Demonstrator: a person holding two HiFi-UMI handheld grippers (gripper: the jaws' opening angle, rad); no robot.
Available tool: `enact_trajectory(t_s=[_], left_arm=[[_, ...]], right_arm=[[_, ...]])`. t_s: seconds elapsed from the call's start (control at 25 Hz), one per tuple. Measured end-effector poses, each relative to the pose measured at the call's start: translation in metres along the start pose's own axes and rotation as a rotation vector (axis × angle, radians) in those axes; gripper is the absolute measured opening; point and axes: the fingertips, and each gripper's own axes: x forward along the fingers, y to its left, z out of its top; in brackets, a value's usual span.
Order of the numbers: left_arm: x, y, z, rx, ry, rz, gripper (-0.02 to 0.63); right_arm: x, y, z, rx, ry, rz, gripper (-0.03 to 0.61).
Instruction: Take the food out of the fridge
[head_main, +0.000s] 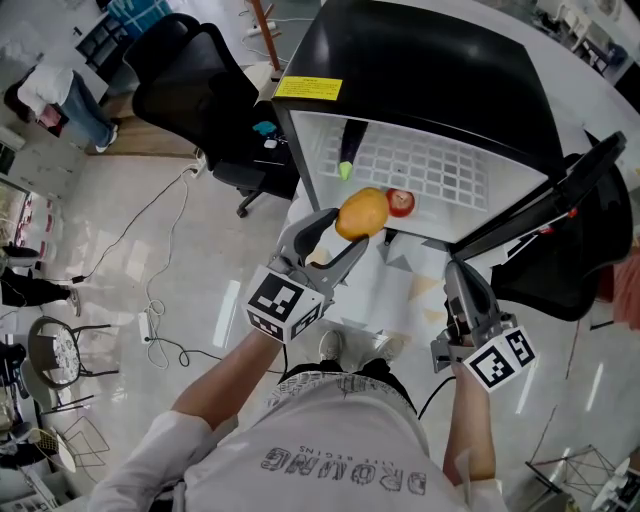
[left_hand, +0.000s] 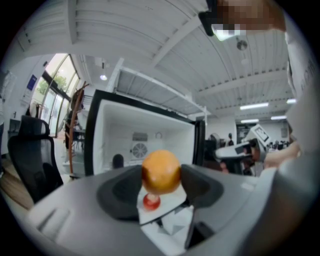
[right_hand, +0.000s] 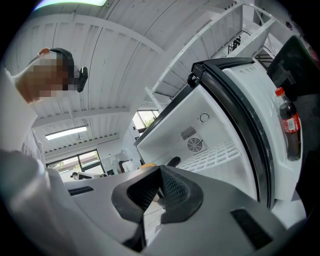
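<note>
One smooth, round orange fruit (left_hand: 161, 171) fills the left claw (head_main: 357, 226).

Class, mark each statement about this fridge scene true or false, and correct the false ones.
1. The left gripper holds an orange fruit. True.
2. The fridge door is shut. False: it stands open.
3. The right gripper holds the red fruit. False: its jaws are together on nothing, and the red fruit sits in the fridge.
4. A bottle stands in the door. True.
</note>
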Motion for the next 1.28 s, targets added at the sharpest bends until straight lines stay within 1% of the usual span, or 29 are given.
enact_trajectory(t_s=[1.28], left_arm=[[0.002, -0.012, -0.002, -0.006, 0.009, 0.016, 0.25]], right_arm=[[-0.008, -0.003, -0.003, -0.005, 0.023, 0.013, -0.011]])
